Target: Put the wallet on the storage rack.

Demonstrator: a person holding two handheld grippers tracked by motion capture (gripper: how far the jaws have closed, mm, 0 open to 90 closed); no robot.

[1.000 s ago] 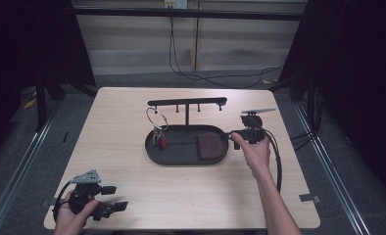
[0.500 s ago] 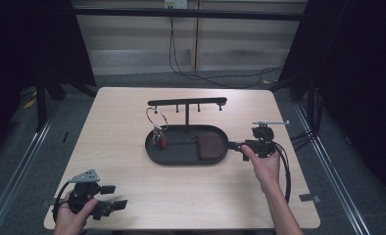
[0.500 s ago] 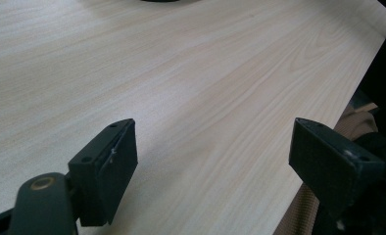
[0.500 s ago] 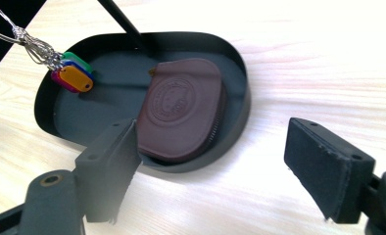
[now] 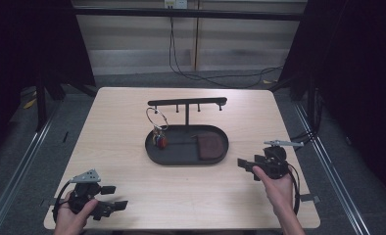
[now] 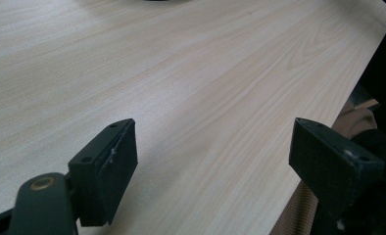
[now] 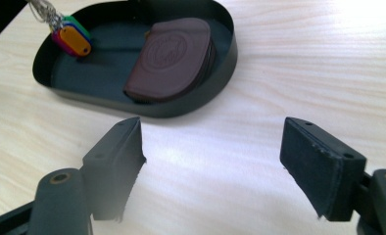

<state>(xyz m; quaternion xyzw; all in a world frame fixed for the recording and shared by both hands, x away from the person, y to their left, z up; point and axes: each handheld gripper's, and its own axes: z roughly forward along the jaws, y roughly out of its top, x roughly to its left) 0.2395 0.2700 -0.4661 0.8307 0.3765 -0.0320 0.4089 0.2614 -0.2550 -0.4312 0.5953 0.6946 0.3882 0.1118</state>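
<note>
A black oval tray [image 5: 181, 149] sits mid-table with a T-shaped rack [image 5: 187, 102] rising from it. A key ring with coloured tags [image 5: 160, 139] hangs from the rack's left hook, down into the tray. In the tray's right end lies a brown leather pouch [image 5: 209, 146]. My right gripper [image 5: 247, 169] is right of the tray and nearer me, open; its jaws have just closed a little, with nothing between them. The right gripper view has the pouch [image 7: 171, 56], the tags [image 7: 72, 36] and the tray rim [image 7: 181, 107] ahead of my right gripper [image 7: 213, 147]. My left gripper [image 5: 115, 197] rests open at the near left corner.
The left gripper [image 6: 213, 147] looks across bare light wood [image 6: 181, 63] toward the table's near edge at its right. Black cables run along the floor behind the table [image 5: 279, 117]. Metal rails flank both sides.
The right gripper has drawn back from the tray's right end toward the near right of the table. The pouch stays in the tray. The left gripper has not moved.
</note>
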